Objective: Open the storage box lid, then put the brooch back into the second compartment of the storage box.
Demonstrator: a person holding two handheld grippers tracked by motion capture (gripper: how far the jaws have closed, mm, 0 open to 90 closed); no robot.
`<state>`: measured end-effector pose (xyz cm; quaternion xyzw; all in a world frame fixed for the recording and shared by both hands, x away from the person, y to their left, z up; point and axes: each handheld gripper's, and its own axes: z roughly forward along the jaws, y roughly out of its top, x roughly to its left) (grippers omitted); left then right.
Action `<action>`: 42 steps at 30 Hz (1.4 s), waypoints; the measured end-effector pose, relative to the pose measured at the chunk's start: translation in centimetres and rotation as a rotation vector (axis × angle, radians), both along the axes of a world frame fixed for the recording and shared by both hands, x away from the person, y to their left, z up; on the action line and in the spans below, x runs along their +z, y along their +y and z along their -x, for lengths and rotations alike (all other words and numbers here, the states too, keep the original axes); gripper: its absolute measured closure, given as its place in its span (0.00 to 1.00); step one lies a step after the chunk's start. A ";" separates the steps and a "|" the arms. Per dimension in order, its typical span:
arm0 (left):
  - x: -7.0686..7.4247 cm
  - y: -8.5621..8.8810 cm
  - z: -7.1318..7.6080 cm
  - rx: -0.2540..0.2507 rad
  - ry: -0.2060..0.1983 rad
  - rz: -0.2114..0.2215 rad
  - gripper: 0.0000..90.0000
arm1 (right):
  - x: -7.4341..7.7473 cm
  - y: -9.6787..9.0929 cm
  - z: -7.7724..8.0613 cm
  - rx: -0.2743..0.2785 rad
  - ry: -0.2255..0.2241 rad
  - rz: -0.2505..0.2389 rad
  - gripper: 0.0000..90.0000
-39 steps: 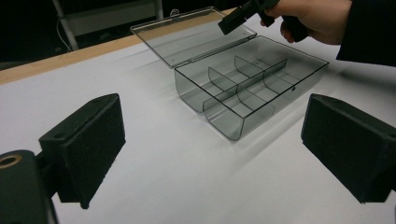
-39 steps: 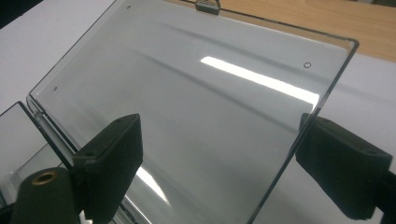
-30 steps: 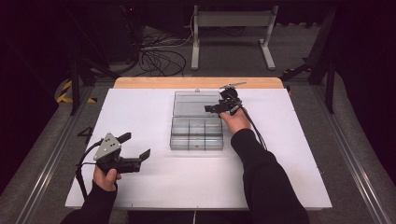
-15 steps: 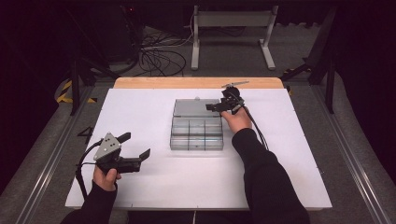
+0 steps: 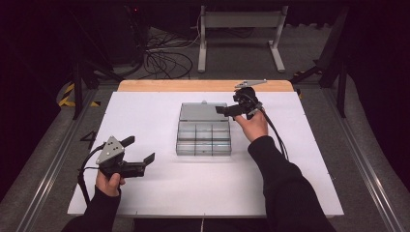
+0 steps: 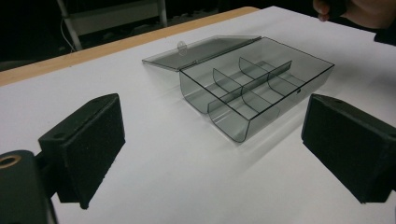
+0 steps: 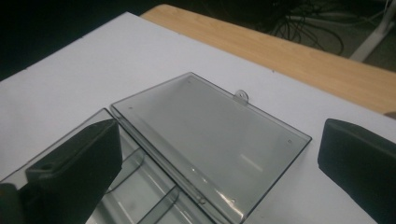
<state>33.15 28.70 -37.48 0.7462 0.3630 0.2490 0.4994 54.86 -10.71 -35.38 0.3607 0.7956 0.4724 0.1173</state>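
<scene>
Box: clear smoky plastic compartment box (image 5: 203, 137) sits mid-table on the white table (image 5: 145, 111), lid swung fully back and lying flat on the far side.
Table: white sheet over a wood board; wood edge visible along the far side.
Box build: thin-walled, rigid, likely very light; judged prone to sliding on the smooth sheet if pushed from one side.
Lid: flat panel (image 7: 205, 133) joined by a hinge along the box's far wall; small latch tab (image 7: 241, 96) on its free edge. Hinge judged the weak point.
Compartments: thin dividers (image 6: 243, 88); all look empty.
Hold points: outer side walls for lifting the tray; lid's free edge near the tab for closing. Glossy plastic, probably slippery under pads.
Right gripper (image 5: 227, 110): hovers above the lid's right side, jaws spread wide, nothing between them.
Left gripper (image 5: 140, 155): well apart from the box, near the table's front left, jaws released and empty.
</scene>
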 end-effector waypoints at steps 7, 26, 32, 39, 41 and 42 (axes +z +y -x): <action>0.0 0.3 0.1 0.010 -0.002 0.006 0.07 | 1.7 -0.8 2.5 0.033 -0.064 -0.032 0.00; 0.1 0.2 0.0 0.007 -0.001 -0.001 0.07 | 3.0 -3.8 8.8 0.078 -0.166 -0.073 0.00; 0.0 0.3 -0.1 -0.006 0.008 0.017 0.07 | 3.1 -4.8 10.1 0.080 -0.168 -0.067 0.00; 0.2 0.2 0.0 -0.009 0.001 0.013 0.07 | 3.2 -5.8 10.9 0.077 -0.187 -0.059 0.00; 0.2 0.3 -0.1 -0.015 0.003 0.013 0.07 | 3.2 -5.9 11.1 0.080 -0.190 -0.058 0.00; 0.3 0.3 -0.1 -0.017 0.005 0.013 0.07 | 3.2 -5.9 11.3 0.083 -0.189 -0.057 0.00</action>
